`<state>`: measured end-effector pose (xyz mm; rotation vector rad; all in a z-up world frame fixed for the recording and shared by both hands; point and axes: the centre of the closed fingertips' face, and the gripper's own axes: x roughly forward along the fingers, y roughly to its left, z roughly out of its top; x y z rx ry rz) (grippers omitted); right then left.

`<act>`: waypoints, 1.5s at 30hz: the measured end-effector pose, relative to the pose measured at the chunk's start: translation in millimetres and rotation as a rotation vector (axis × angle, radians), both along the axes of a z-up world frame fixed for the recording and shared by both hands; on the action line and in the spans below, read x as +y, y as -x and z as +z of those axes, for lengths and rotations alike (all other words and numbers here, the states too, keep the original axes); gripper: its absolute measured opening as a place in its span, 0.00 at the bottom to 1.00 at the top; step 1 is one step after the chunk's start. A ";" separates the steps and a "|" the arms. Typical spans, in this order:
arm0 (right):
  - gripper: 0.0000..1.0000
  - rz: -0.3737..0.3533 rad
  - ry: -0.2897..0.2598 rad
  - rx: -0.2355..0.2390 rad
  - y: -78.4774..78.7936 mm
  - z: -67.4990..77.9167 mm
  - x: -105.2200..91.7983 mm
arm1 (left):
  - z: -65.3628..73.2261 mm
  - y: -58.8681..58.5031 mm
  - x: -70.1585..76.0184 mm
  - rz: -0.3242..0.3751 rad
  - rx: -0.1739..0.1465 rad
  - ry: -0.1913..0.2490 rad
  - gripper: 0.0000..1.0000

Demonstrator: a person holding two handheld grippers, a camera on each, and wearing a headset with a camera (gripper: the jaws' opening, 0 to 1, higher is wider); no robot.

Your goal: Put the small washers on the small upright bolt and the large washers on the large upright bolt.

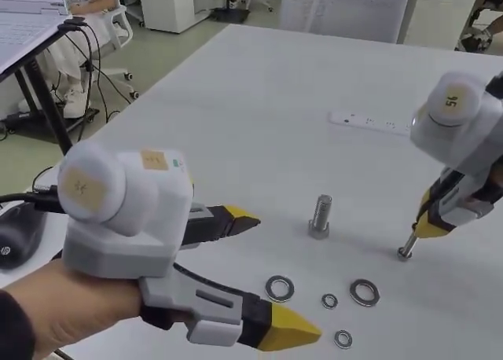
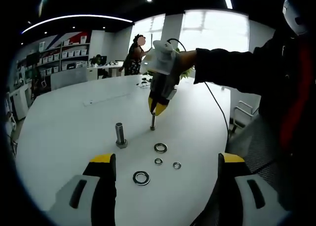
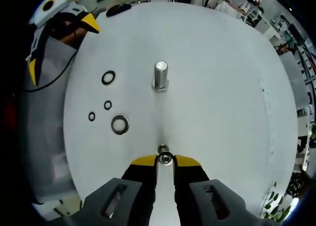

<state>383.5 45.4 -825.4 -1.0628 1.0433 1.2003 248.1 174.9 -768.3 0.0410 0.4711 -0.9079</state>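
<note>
My right gripper (image 3: pixel 165 159) has its fingers (image 3: pixel 143 163) closed on the small bolt (image 1: pixel 406 248), holding it upright with its lower end on the tabletop (image 1: pixel 259 101). The large bolt (image 1: pixel 320 217) stands upright by itself nearby. My left gripper (image 2: pixel 167 159) hovers with its fingers spread wide, facing the washers. Two large washers (image 1: pixel 280 288) and two small washers (image 1: pixel 329 300) lie flat just beside the large bolt.

Yellow-tipped black tongs (image 1: pixel 284 275), white housings (image 1: pixel 126 211), dark sleeve (image 1: pixel 12 330)
</note>
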 end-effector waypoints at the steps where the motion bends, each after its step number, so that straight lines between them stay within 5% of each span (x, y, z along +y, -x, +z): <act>1: 0.13 -0.001 -0.001 0.003 0.3 -0.6 0.2 | -0.2 0.0 0.1 0.000 0.000 -0.001 0.85; 25: 0.13 -0.008 0.019 0.027 -0.4 -43.0 0.8 | -1.6 -0.3 0.4 0.002 0.010 -0.001 0.85; 45: 0.13 -0.007 0.031 0.040 5.6 -42.6 -1.1 | -1.7 0.3 1.2 0.004 0.015 0.004 0.84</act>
